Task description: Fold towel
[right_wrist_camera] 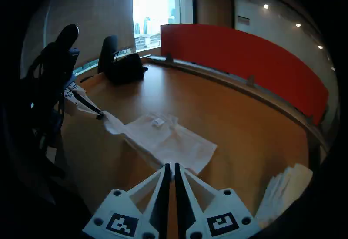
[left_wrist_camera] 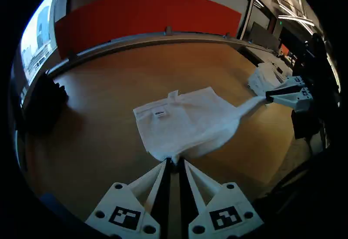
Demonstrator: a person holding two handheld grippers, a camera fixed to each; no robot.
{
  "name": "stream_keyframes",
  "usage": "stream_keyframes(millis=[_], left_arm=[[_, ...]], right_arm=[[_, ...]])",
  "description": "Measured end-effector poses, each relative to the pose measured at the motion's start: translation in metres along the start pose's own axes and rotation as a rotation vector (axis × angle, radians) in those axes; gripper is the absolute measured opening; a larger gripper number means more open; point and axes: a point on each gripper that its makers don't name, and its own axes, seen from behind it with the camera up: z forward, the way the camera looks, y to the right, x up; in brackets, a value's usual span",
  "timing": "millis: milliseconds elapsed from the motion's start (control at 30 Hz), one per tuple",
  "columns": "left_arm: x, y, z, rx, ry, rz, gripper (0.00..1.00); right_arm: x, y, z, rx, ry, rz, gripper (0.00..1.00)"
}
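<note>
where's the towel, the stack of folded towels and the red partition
towel (left_wrist_camera: 187,121): left gripper view, middle of the cloth
stack of folded towels (right_wrist_camera: 285,191): right gripper view, top face
red partition (left_wrist_camera: 148,15): left gripper view, panel middle

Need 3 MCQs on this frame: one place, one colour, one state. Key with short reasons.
1. Where does the towel lie?
A. on the table
B. on the floor
C. on a shelf

2. What colour is the partition behind the table?
A. blue
B. red
C. green

3. The left gripper is:
A. open, off the towel
B. shut on a towel corner
C. holding a cup

Key:
1 A, it is spread on the wooden table.
2 B, the panel is plainly red.
3 B, its fingers pinch the near corner, and the right gripper pinches another.
</note>
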Motion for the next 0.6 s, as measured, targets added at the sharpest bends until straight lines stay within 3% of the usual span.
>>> stream_keyframes(millis=[600], left_arm=[[0.004,-0.010,0.033,-0.007,-0.024,-0.101,0.12]], right_arm=[[-0.018,0.014,0.035,0.012,-0.040,0.011,0.06]])
